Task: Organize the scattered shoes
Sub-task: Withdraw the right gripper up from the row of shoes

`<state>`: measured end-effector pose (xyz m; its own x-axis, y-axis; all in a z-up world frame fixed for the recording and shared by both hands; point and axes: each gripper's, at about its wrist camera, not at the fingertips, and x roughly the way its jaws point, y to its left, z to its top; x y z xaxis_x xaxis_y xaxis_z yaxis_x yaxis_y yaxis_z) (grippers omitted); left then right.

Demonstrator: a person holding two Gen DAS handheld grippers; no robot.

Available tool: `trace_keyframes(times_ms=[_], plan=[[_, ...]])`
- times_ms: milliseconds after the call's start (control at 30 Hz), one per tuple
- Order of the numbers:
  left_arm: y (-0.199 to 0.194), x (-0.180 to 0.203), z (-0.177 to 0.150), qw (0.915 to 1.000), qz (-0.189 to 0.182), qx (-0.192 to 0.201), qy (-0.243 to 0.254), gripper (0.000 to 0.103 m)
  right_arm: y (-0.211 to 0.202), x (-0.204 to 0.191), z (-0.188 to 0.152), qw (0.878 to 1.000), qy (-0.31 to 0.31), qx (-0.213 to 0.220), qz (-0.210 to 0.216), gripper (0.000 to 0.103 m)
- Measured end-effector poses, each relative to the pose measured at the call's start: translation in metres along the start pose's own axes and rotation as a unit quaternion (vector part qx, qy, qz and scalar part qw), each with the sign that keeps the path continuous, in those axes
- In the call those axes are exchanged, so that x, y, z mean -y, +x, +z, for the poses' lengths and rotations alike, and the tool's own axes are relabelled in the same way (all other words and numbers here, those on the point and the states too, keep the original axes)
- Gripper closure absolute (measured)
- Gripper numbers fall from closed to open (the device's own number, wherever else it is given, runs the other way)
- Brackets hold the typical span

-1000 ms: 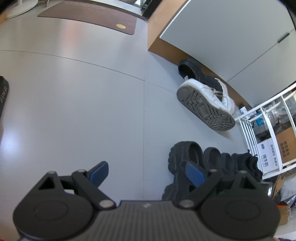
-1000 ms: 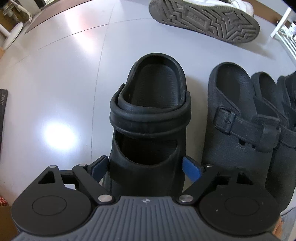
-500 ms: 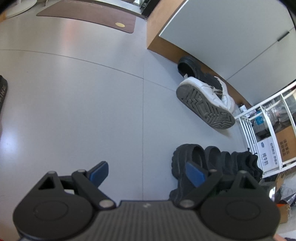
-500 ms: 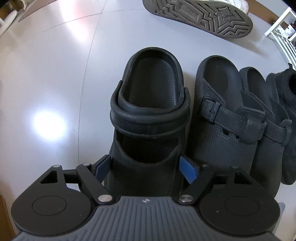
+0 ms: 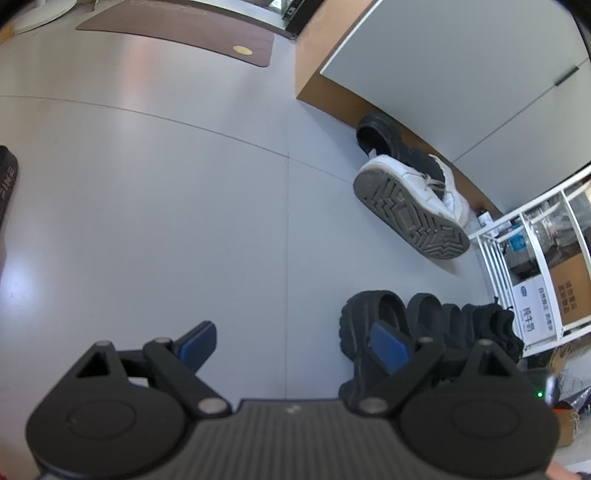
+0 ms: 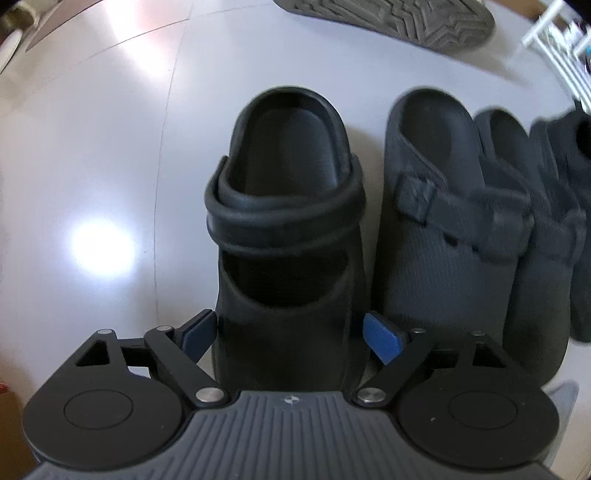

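Observation:
A black clog (image 6: 284,206) stands upright on the grey floor, at the left end of a row beside two black buckled clogs (image 6: 443,221) and a black sneaker (image 6: 569,155). My right gripper (image 6: 290,332) points down over the clog's toe end. Its jaws are opening, with the clog still between the blue pads and the right pad (image 6: 380,338) clear of it. My left gripper (image 5: 293,343) hangs open over bare floor with nothing between its fingers. Farther off, a white sneaker (image 5: 410,206) lies on its side, sole showing, against another black clog (image 5: 384,140).
A cabinet (image 5: 443,74) with a brown base stands behind the white sneaker. To the right of the shoe row is a white wire rack (image 5: 517,258) holding boxes. A brown mat (image 5: 177,33) lies far back, and a dark object (image 5: 7,173) at the left edge.
The black clog came closer to the buckled clog. My right gripper's jaws squeezed slightly, then spread, and the right pad now stands off the clog. The left gripper stayed put.

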<state>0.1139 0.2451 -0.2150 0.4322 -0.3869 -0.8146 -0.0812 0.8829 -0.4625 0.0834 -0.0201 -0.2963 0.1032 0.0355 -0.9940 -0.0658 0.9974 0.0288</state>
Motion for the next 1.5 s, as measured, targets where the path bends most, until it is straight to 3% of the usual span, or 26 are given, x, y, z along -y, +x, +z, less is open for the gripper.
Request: trace_keyframes(times_ms=[400, 600, 733, 900, 1033, 1133, 1300, 1500], plan=[[0.012, 0.017, -0.004, 0.9997, 0.005, -0.011, 0.022, 0.011, -0.105, 0.034, 0.011, 0.999, -0.009, 0.027, 0.028, 0.013], [0.017, 0.031, -0.005, 0.9991, 0.005, -0.016, 0.038, 0.011, -0.162, 0.075, 0.012, 0.998, -0.033, 0.038, 0.023, 0.013], [0.019, 0.037, -0.005, 0.9989, 0.012, -0.015, 0.043, 0.011, -0.202, 0.104, 0.022, 0.997, -0.033, 0.073, -0.013, 0.013], [0.019, 0.05, 0.003, 0.9984, 0.026, -0.009, 0.049, 0.011, -0.248, 0.137, 0.039, 0.991, -0.007, 0.133, -0.022, 0.013], [0.019, 0.066, 0.017, 0.996, 0.038, -0.002, 0.08, 0.011, -0.257, 0.15, 0.043, 0.989, 0.004, 0.148, 0.013, 0.013], [0.02, 0.081, 0.034, 0.9935, 0.041, 0.004, 0.106, 0.011, -0.273, 0.157, 0.046, 0.985, -0.027, 0.169, 0.022, 0.013], [0.03, 0.109, 0.068, 0.9897, 0.022, 0.012, 0.141, 0.012, -0.276, 0.187, 0.05, 0.986, -0.017, 0.167, 0.015, 0.013], [0.065, 0.148, 0.107, 0.9799, 0.043, -0.003, 0.195, 0.013, -0.271, 0.194, 0.048, 0.986, -0.039, 0.162, -0.02, 0.013]])
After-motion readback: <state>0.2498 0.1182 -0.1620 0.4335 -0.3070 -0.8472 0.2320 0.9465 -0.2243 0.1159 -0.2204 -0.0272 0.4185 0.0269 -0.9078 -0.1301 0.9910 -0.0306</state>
